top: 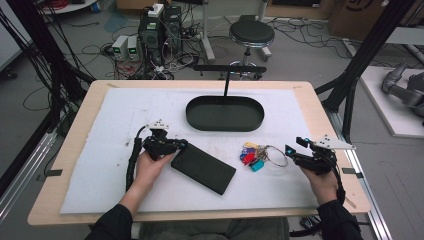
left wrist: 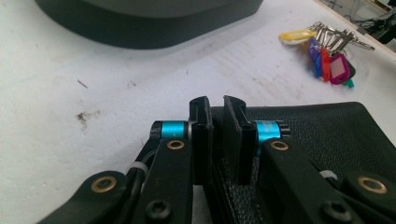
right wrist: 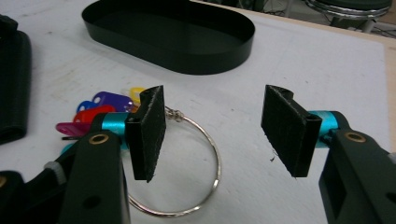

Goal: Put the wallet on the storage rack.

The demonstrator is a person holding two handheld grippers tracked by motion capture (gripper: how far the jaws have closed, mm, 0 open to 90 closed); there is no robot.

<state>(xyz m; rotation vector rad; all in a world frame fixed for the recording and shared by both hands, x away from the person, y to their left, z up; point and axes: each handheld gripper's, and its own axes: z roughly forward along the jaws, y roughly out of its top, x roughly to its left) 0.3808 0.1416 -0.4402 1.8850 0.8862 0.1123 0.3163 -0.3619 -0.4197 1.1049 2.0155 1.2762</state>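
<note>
My left claw [left wrist: 215,122] is nearly closed, its jaws pinching the near edge of the black wallet [top: 203,170], which lies flat on the bench [top: 100,150]. My right claw [right wrist: 212,128] stands wide open and empty, just above the big ring of the bunch of keys [top: 256,156], with the coloured tags beyond its left jaw. Farther off sits the oval black tray [top: 225,113], empty.

My grip on the wallet looks thin, only on the rim, so I judge it could slip or flop if I lift quickly. The ring lies flat on the white mat, so my right jaws might skid over it. My left claw hides how deep the wallet sits between the jaws, and I can't count the keys.
</note>
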